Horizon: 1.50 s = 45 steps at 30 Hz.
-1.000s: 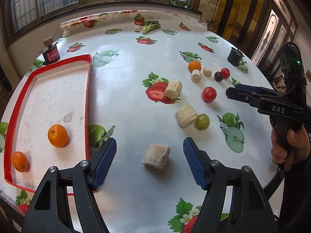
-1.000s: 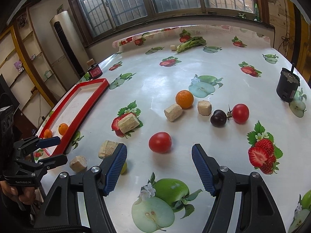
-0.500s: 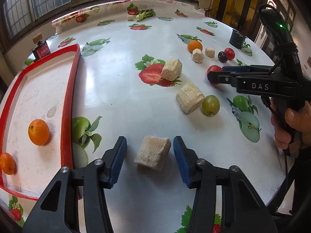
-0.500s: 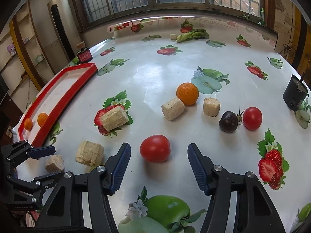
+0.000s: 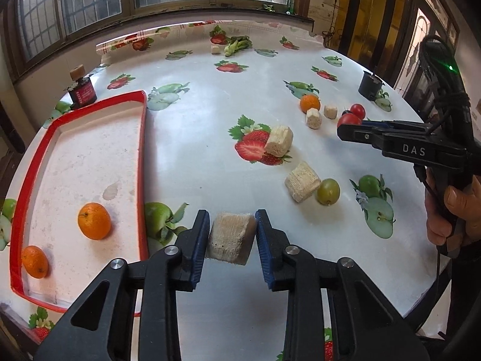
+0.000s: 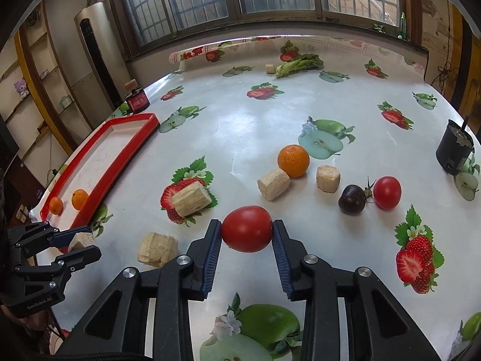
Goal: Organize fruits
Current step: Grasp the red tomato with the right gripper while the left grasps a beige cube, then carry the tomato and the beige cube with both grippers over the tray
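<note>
Two grippers are closing at once on the fruit-print table [image 5: 210, 126], each with something between its blue pads. The left gripper [image 5: 231, 237] is pinching a pale, fibrous chunk [image 5: 230, 239] just beside the near corner of the red-rimmed tray [image 5: 143, 156]; both pads are pressing against the chunk's sides. The right gripper [image 6: 247, 236] is squeezing a red tomato [image 6: 247, 232] — its pads are touching the fruit on the left and right.

Inside the tray, two oranges [image 5: 94, 221] are lying near the close end, apart from each other. On the open table a green grape [image 5: 328, 191] is sitting against another pale chunk [image 5: 302, 181], and a third chunk [image 5: 279, 145] is resting on a printed strawberry. Farther off, a loose orange [image 6: 293, 161] is touching a pale chunk [image 6: 273, 184], with one more chunk [image 6: 328, 178] just beside it. A dark purple tomato [image 6: 352, 199] and a smaller red tomato [image 6: 387, 192] are sitting close together — whether they touch cannot be told. A black cup [image 6: 454, 150] is standing near the table's right edge, and a leafy green vegetable [image 6: 297, 63] is lying at the far side.
</note>
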Motion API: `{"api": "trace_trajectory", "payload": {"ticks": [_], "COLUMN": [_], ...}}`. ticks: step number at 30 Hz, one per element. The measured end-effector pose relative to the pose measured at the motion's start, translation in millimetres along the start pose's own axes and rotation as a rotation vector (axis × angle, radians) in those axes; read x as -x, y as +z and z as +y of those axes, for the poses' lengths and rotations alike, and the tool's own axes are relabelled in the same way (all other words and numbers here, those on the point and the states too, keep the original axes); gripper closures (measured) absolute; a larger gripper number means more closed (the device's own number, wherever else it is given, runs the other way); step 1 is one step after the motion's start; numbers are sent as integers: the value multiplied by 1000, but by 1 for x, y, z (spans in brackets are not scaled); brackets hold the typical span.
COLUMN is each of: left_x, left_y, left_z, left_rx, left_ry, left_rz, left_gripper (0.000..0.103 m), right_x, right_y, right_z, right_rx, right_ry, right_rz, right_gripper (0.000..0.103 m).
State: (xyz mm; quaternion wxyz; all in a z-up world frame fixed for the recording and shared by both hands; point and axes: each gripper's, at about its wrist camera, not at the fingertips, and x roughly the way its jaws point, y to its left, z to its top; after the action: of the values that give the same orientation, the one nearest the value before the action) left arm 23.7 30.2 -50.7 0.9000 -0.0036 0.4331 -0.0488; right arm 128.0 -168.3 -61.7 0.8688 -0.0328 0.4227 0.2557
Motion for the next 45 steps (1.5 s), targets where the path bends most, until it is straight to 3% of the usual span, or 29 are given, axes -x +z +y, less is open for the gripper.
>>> {"api": "trace_trajectory", "payload": {"ticks": [10,35,41,45], "left_x": [18,37,40,37], "left_y": [4,0,-4,1], "left_z": [37,88,97,84], "left_rx": [70,180,201,173], "left_ry": [65,132,124,91], "left_rz": [-51,-100,-100,-98], "left_gripper": [75,75,75,75], "right_x": [5,-8,-8,-1], "right_y": [11,21,22,21], "right_z": [36,108,117,103], "right_rx": [60,182,202,183], "right_ry": [55,165,171,137], "right_rz": [-19,-4,-11,-36], "right_gripper": [68,68,68,68]}}
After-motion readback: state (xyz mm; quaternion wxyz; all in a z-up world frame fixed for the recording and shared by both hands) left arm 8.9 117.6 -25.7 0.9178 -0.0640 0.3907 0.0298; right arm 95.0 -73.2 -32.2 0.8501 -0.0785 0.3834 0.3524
